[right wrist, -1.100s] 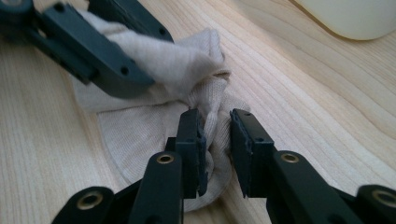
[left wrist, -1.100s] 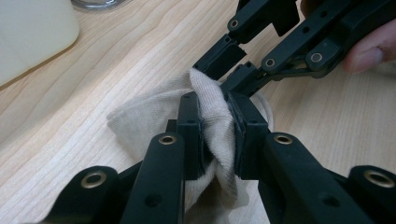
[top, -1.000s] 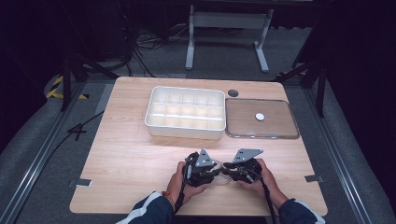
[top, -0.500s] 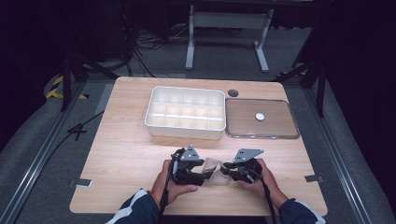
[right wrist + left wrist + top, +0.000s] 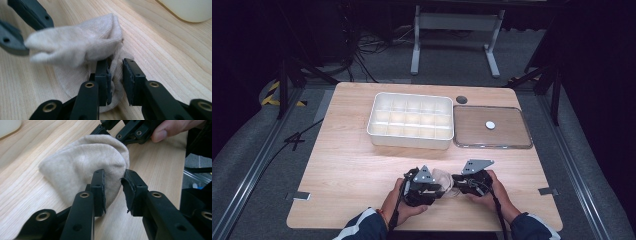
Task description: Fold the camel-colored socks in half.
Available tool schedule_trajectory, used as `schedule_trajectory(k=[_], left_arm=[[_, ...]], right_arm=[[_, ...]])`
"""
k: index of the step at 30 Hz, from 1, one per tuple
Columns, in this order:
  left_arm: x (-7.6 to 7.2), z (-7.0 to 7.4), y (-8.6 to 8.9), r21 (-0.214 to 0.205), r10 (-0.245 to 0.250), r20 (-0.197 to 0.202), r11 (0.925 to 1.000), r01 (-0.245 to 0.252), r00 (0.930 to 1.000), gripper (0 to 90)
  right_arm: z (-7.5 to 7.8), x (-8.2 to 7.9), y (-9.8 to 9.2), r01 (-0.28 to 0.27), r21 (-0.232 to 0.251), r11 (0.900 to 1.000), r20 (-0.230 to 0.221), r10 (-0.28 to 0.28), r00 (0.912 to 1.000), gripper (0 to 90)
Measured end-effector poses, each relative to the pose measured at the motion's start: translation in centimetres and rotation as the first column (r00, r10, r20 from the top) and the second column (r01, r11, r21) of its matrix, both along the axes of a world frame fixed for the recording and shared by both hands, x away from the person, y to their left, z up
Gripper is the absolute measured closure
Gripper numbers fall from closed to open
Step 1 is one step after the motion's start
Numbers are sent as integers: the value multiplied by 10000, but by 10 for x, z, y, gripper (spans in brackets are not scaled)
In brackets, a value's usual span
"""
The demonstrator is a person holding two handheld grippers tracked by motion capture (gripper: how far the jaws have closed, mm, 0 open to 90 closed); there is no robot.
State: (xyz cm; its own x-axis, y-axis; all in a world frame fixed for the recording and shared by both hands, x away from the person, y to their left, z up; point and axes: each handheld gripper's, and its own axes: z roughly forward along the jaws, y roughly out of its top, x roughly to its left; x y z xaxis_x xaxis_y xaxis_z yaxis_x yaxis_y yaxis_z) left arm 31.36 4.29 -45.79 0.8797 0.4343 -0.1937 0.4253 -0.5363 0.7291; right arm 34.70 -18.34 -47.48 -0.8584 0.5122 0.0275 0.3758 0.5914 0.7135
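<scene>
High view: a pale cloth (image 5: 443, 178) lies bunched on the table (image 5: 347, 170) near its front edge, between the left tongs (image 5: 438, 186) and the right tongs (image 5: 455, 181), which meet over it. A white divided tray (image 5: 411, 121) and a flat clear lid (image 5: 492, 126) sit farther back, well apart from the hands.

Left gripper view: the left tongs (image 5: 113, 185) have just been closing, now narrow, a fold of cloth (image 5: 82, 166) between the jaws; they seem to pinch it, though the right-hand pad looks slightly clear.

Right gripper view: the right tongs (image 5: 115, 75) stand narrow and pinch a fold of cloth (image 5: 77, 47); the other end is lifted off the table by the left tongs (image 5: 20, 27).
</scene>
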Motion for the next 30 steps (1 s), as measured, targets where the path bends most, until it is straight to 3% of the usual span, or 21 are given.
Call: schedule_trajectory(k=[2,4,5,10,13,14,16,17,19,21,24,25,27,29,30], left_arm=[[1,-4,-3,116,-190,-77,9998,191,9998,705],[0,-9,-6,428,-251,86,9988,247,9996,703],[2,-13,-6,495,-275,85,9984,271,9996,702],[3,-16,-5,312,-152,93,9994,149,9998,705],[4,-16,-5,337,-267,201,9991,261,9994,708],[4,-17,-5,329,-239,173,9992,233,9996,708],[4,-17,-5,331,-236,166,9992,231,9996,708],[4,-17,-4,332,-228,228,9992,220,9995,709],[4,-17,-4,308,-247,282,9992,238,9993,710],[5,-18,-3,283,-316,288,9991,308,9991,711],[5,-18,-3,129,-305,251,9995,302,9992,713],[5,-18,-3,264,-329,258,9991,322,9991,710],[3,-16,-2,360,-352,385,9988,339,9986,698],[1,-14,0,390,-328,515,9988,308,9981,689],[0,-13,3,313,-339,595,9990,321,9977,675]], right_arm=[[0,0,0,10,-10,10000,-8,-10,10000,747],[0,0,0,18,-17,10000,22,-18,10000,733],[1,0,-1,131,-50,9999,44,-131,9999,682],[7,3,-11,317,92,9995,211,-318,9993,689],[25,1,-23,625,894,9940,777,-695,9945,737],[30,-1,-22,482,1203,9916,937,-597,9938,745],[34,-5,-20,284,1357,9903,1105,-436,9929,754],[39,-13,-10,-230,1363,9904,1445,31,9895,764],[39,-14,-7,-398,1427,9890,1489,183,9887,771],[36,-18,3,-829,1072,9908,1511,662,9863,771],[30,-18,8,-1056,1089,9884,1357,904,9866,774],[23,-17,11,-1104,564,9923,1299,1024,9862,797],[17,-16,12,-1046,-4,9945,1276,1038,9864,819],[14,-15,12,-1000,-234,9947,1174,1021,9878,828],[9,-13,12,-1000,-354,9944,855,1027,9910,836]])
